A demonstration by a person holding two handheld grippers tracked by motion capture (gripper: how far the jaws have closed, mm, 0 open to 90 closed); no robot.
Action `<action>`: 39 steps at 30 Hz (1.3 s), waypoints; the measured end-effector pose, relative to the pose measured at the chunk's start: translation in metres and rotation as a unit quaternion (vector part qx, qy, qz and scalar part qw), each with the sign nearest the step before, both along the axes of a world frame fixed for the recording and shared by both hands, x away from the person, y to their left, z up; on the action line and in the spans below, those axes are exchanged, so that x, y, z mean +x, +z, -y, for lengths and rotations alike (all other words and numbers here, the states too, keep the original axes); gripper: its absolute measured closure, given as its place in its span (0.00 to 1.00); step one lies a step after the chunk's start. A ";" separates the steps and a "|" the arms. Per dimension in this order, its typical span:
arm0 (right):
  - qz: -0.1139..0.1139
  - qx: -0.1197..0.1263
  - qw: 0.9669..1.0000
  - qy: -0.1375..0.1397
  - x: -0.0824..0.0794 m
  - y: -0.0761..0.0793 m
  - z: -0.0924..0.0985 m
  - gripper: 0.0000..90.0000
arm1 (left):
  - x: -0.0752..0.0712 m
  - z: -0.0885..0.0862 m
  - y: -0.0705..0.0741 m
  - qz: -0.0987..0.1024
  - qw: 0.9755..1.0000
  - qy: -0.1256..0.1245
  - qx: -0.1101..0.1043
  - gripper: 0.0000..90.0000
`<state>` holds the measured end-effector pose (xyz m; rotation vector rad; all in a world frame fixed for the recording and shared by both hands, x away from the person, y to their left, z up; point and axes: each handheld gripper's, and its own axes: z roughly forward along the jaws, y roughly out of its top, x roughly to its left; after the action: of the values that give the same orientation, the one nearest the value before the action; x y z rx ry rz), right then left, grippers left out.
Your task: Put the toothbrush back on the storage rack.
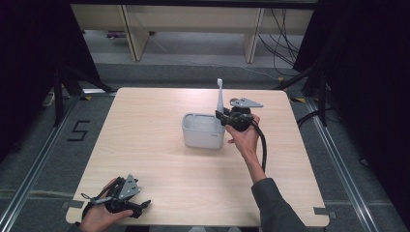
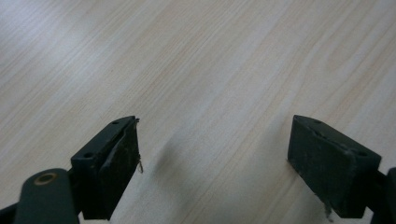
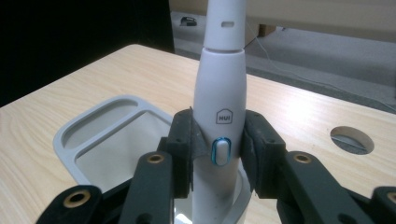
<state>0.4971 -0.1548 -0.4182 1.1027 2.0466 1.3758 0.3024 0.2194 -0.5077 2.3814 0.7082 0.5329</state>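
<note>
The right gripper clamps an upright white electric toothbrush over the grey plastic holder. The left gripper rests open on the light wooden tabletop.

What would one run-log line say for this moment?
right tool: shut on electric toothbrush, upright over grey holder | left tool: open, above bare table

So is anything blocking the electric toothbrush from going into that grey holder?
Nothing visible. The right gripper is clamped on the upright electric toothbrush, right at the near end of the grey holder.
</note>
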 end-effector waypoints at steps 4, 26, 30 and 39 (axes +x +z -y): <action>-0.003 -0.011 1.000 -0.005 0.000 -0.002 0.001 0.74 | -0.001 0.001 -0.001 0.004 1.000 0.008 -0.007 0.18; -0.014 -0.005 1.000 -0.014 -0.002 -0.008 0.000 0.62 | 0.000 0.000 -0.001 0.005 1.000 0.010 -0.010 0.18; -0.020 0.008 1.000 -0.010 -0.004 -0.006 0.002 0.52 | 0.000 0.001 -0.001 0.006 1.000 0.010 -0.009 0.18; -0.004 0.010 1.000 -0.004 -0.015 0.003 0.008 0.43 | 0.000 0.000 -0.001 0.006 1.000 0.011 -0.009 0.18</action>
<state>0.4818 -0.1627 -0.4154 1.1265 2.0353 1.3929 0.3023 0.2189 -0.5084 2.3541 0.7316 0.5472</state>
